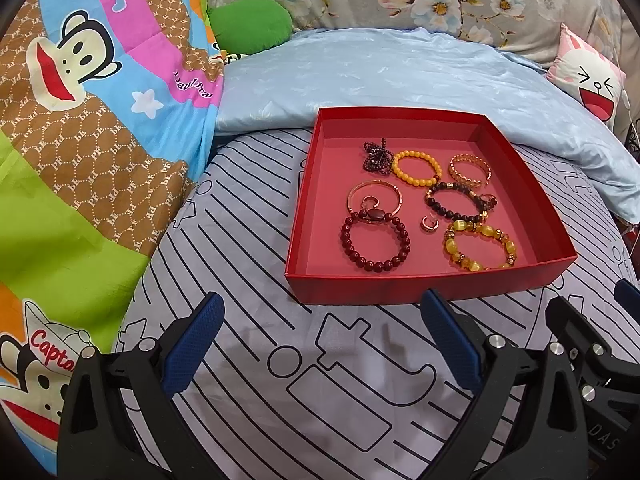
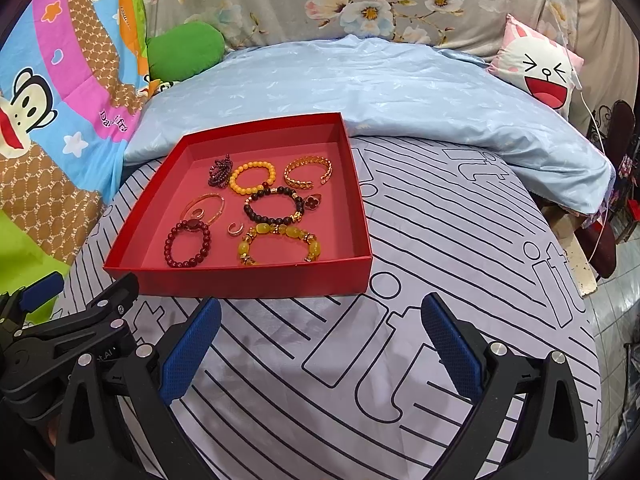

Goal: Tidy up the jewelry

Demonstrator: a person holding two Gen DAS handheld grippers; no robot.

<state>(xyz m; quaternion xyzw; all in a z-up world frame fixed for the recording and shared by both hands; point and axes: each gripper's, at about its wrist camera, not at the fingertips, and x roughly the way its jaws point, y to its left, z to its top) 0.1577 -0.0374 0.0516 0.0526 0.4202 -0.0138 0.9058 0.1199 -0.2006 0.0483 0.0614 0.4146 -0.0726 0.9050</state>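
A shallow red box lies on the striped bedsheet and holds jewelry: a dark red bead bracelet, a yellow amber bracelet, a dark brown bead bracelet, an orange bead bracelet, a gold cuff, a thin rose-gold bangle, a small ring. My left gripper is open and empty, just short of the box's near wall. My right gripper is open and empty, at the box's near right corner.
A light blue quilt is bunched behind the box. A cartoon monkey blanket lies at the left, with a green cushion and a pink rabbit pillow at the back. The bed's right edge drops to the floor.
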